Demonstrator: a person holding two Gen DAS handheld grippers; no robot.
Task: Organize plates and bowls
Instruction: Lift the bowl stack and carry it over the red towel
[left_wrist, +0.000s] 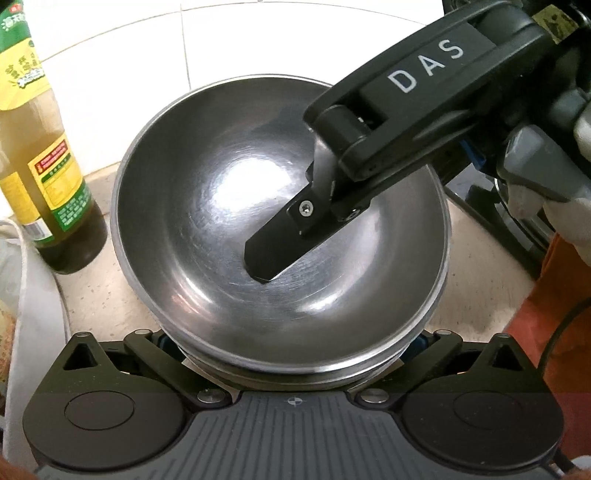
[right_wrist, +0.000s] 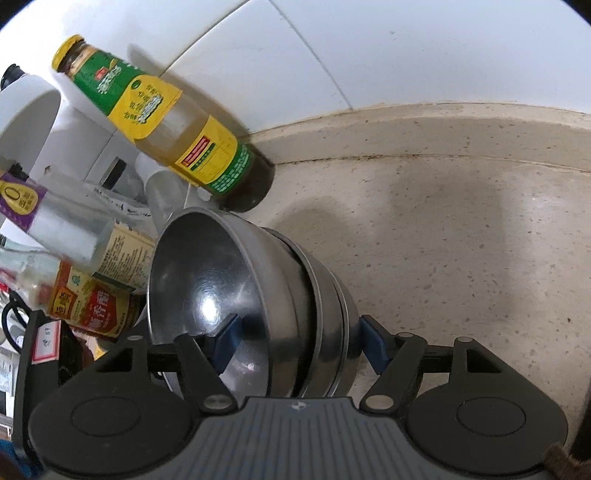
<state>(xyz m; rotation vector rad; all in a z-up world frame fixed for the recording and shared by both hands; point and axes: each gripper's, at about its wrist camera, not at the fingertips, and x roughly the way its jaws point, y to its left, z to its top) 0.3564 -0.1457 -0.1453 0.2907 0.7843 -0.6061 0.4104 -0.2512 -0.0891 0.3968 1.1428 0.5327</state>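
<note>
Left wrist view: a stack of shiny stainless-steel bowls (left_wrist: 229, 206) sits on the beige speckled stone counter (left_wrist: 107, 295), right in front of the cam. The left gripper (left_wrist: 291, 354) is spread to its widest; its fingertips are hidden under the near rim of the stack, w/ nothing seen pressed btwn them. The right gripper (left_wrist: 295, 221) comes in from upper right, one black finger (left_wrist: 273, 243) reaching down inside the top bowl. A tall glass bottle of yellowish oil w/ green-yellow label (left_wrist: 48, 155) stands just left of the stack, near the white tiled wall (left_wrist: 147, 44). A white-gloved hand (left_wrist: 569, 177) holds the right tool.

Right wrist view: right gripper (right_wrist: 295, 339) straddles the right-hand wall of the stack, left blue-padded finger (right_wrist: 225, 339) inside the top bowl, right blue-padded finger (right_wrist: 373, 343) outside, beside the lower bowls. Jaws partly apart; can't tell if the pads press on the metal. Stack of nested bowls (right_wrist: 207, 280) appears tilted by the cam angle. Same oil bottle (right_wrist: 166, 118) behind it; a red-and-yellow-labelled vinegar bottle (right_wrist: 92, 302) and other clear bottles crowd the left.
</note>
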